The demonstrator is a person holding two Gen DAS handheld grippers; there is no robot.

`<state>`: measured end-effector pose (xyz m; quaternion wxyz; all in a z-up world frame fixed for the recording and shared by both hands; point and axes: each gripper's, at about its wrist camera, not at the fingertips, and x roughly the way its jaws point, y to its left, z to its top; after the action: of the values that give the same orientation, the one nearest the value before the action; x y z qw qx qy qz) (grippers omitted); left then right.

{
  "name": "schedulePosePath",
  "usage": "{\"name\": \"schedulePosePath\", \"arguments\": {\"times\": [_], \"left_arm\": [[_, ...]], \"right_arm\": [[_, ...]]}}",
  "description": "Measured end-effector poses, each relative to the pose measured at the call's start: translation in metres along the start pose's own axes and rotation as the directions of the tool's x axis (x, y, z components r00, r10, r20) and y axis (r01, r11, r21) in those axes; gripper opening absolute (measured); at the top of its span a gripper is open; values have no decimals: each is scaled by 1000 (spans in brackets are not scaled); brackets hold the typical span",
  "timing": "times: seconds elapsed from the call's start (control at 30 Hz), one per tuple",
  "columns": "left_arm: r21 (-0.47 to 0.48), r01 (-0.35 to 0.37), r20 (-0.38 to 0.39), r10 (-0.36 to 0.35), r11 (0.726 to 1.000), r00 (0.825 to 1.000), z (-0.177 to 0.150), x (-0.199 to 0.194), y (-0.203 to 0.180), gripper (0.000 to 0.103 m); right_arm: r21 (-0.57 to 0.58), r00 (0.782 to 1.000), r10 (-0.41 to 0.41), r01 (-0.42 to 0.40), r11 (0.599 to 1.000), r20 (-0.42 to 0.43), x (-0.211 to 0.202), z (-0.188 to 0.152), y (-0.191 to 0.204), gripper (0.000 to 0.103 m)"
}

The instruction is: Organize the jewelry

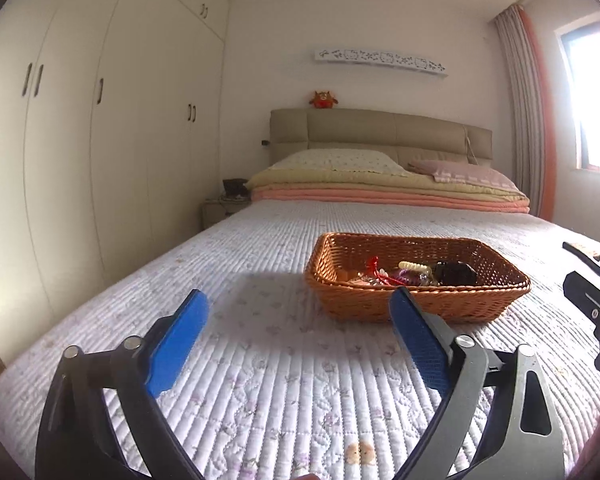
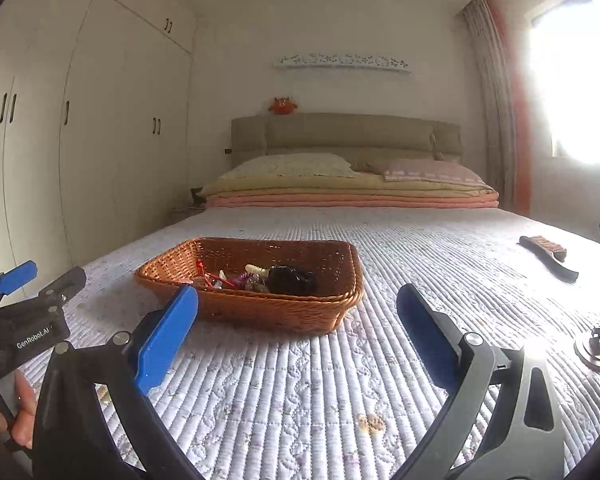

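My left tool (image 1: 300, 312) and right tool (image 2: 298, 308) both gape, blue pads empty. The rectangular woven wicker basket (image 2: 260, 312) on the ribbed quilted bed (image 2: 420, 264) holds tangled beaded jewelry (image 2: 256, 278).

White lettering "GenRobot.AI" stands on the black body of the left tool (image 2: 36, 276), seen at about nine o'clock in the right wrist view. No other writing is legible anywhere in either view.

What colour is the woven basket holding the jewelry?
Orange-brown wicker basket, clearest in the right wrist view.
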<state>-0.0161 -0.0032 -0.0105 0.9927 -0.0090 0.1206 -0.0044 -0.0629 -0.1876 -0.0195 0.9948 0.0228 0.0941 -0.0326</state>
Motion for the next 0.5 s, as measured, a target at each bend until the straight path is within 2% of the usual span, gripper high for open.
{"name": "schedulePosePath", "arguments": {"times": [0.27, 0.5], "left_arm": [[6, -6, -37, 6, 1000, 999, -5, 6, -1, 92], [-1, -7, -44, 7, 1000, 999, -5, 7, 0, 91]], "right_arm": [[13, 998, -6, 7, 1000, -60, 11, -6, -5, 95], [20, 997, -12, 13, 1000, -70, 13, -7, -7, 95]]}}
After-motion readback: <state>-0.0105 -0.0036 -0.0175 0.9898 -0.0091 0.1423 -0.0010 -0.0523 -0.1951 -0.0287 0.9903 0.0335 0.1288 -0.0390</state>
